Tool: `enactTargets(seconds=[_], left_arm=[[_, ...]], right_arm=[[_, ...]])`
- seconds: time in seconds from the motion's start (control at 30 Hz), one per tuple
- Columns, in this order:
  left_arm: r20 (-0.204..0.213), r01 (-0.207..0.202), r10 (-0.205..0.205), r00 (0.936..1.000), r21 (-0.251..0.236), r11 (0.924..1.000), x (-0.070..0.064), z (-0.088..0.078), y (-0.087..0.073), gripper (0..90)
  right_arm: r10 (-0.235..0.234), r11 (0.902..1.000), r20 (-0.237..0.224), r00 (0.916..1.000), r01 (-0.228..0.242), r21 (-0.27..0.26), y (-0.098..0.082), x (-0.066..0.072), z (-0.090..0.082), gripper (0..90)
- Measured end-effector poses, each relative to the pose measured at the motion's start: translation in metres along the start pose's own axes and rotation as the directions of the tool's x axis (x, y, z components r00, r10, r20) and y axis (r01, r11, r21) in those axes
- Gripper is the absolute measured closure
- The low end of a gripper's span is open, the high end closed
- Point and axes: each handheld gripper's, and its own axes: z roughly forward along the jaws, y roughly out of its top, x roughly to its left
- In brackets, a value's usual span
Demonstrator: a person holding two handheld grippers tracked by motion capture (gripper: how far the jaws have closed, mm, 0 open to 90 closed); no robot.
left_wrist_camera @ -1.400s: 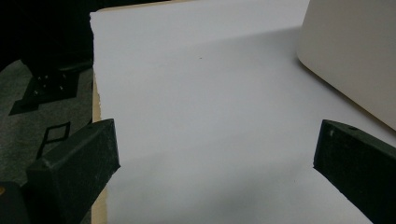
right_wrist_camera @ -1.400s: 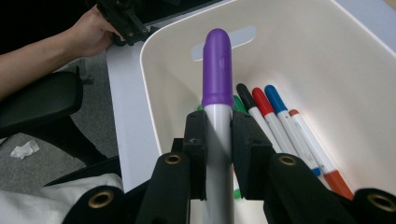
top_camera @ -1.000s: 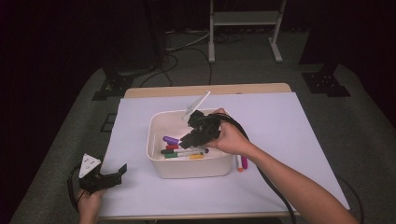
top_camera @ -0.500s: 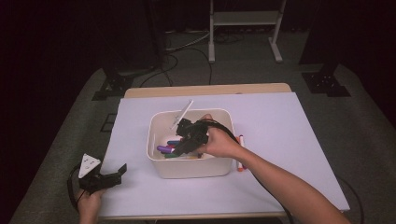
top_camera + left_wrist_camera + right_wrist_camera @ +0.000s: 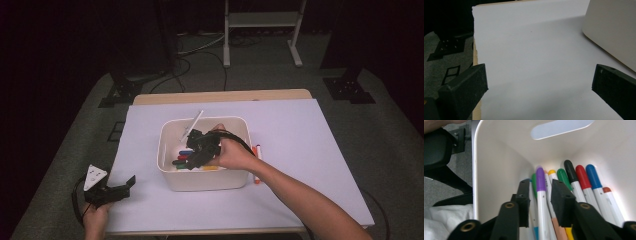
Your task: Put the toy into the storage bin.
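A white bin [image 5: 165, 150] stands mid-table with several coloured markers [image 5: 186, 159] lying in it. My right gripper [image 5: 194, 150] reaches down inside the bin [image 5: 499, 170]. Its jaws have just been opening and stand a little apart. A purple-capped marker [image 5: 540, 192] lies between them with a gap on each side, on top of the others. In the high view a white marker shaft [image 5: 196, 121] slants up over the far rim beside the gripper. My left gripper [image 5: 117, 189] rests open and empty near the table's front left corner [image 5: 539, 80].
Two markers [image 5: 256, 161] lie on the white table cover just right of the bin. The bin's corner [image 5: 614, 32] is up and right of the left gripper's jaws. The table's left edge [image 5: 475, 65] is close by.
The right gripper sank deeper into the bin and shifted left. The white shaft it carried swung from slanting right to nearly upright. The left gripper stayed put.
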Motion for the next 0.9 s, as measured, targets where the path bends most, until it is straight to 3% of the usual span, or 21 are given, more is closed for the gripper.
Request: enactTargets(seconds=[0.3,0.5,0.77,0.9], left_arm=[[-0.004,-0.005,0.005,1.0,0.001,1.0,-0.001,0.0,0.0,0.0],[-0.005,-0.01,0.01,0.9999,0.001,0.9999,-0.001,0.0,0.0,0.0],[-0.009,-0.016,0.015,0.9998,-0.001,0.9999,-0.002,-0.001,0.0,0.0],[-0.009,-0.016,0.016,0.9998,-0.001,0.9999,-0.002,-0.001,0.0,0.0]], right_arm=[[0.039,0.9967,0.032,0.9987,-0.037,-0.073,-0.01,0.001,-0.042,54.0],[0.074,0.9916,0.077,0.9943,-0.065,-0.112,-0.03,0.0,-0.073,46.4],[0.161,0.9748,0.113,0.9804,-0.14,-0.174,-0.072,-0.009,-0.112,35.2],[0.197,0.9668,0.125,0.9723,-0.172,-0.189,-0.086,-0.011,-0.121,33.8]])
